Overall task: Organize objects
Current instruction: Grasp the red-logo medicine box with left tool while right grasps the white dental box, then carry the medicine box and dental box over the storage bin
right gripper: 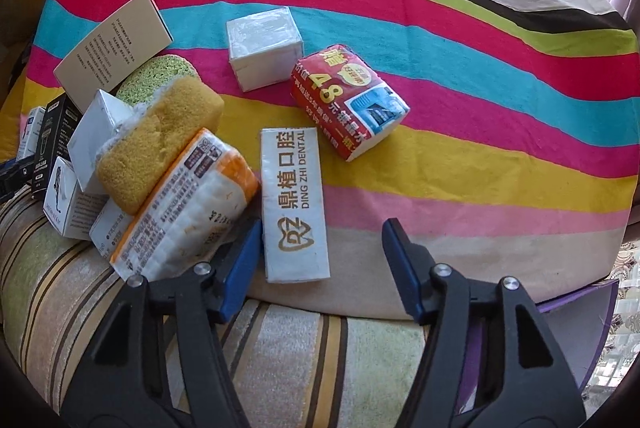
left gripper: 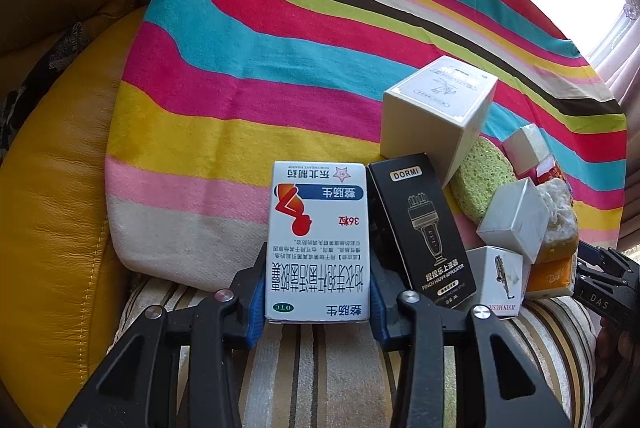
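Note:
My left gripper [left gripper: 316, 280] is shut on a white medicine box [left gripper: 318, 224] with red and blue print, held upright by its lower sides. Against its right side leans a black DORMI box [left gripper: 424, 228], the first of a pile of boxes and sponges. My right gripper [right gripper: 320, 244] stands open over a white DING ZHI DENTAL tissue pack [right gripper: 294, 203] lying on the striped cloth [right gripper: 440, 107]. The left pad is close to the pack's edge; the right pad stands well clear of it. A red tissue pack [right gripper: 352, 99] and a small white box [right gripper: 264, 45] lie beyond.
The pile holds a cream box [left gripper: 432, 111], a green sponge [left gripper: 480, 179], a yellow sponge [right gripper: 156, 143], an orange-and-white tissue pack [right gripper: 188, 207] and small white boxes [left gripper: 514, 224]. A yellow leather cushion [left gripper: 52, 207] rises at the left. A striped seat cover [right gripper: 280, 348] lies under the grippers.

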The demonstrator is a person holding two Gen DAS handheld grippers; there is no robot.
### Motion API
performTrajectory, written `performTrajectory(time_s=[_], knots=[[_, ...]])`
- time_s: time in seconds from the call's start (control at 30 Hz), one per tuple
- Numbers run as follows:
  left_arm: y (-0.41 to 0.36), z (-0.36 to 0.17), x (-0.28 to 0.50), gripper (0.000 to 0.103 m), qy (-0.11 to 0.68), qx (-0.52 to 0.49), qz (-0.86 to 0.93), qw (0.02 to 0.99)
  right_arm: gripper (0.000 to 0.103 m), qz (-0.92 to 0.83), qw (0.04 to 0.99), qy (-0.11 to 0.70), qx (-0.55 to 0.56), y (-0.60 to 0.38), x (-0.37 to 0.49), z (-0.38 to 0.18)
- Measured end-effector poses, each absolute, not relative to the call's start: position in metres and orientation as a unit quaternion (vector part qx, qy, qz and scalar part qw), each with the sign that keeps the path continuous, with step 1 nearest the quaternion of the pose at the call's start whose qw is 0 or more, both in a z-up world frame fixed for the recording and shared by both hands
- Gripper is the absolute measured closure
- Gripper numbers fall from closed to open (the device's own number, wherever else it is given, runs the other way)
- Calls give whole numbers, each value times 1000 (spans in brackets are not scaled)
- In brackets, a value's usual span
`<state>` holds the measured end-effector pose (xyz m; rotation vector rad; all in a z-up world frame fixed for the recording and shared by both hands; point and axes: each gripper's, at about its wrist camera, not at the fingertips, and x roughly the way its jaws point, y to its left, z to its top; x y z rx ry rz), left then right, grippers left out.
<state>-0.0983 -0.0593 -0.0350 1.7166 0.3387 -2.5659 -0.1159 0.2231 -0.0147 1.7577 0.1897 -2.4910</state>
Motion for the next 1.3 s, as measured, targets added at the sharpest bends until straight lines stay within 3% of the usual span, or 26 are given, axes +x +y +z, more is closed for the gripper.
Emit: performTrajectory(time_s=[0.2, 0.77, 1.3], knots=[[-60, -29, -94, 61, 110, 540, -834, 24, 68, -818, 46, 54, 572, 225, -112, -15], [-44, 31, -60, 61, 66, 447, -891, 48, 68, -861, 40, 53, 504, 230, -68, 30], [57, 62, -36, 61, 12, 417, -907, -57, 68, -883, 32, 5, 468, 268, -18, 63]])
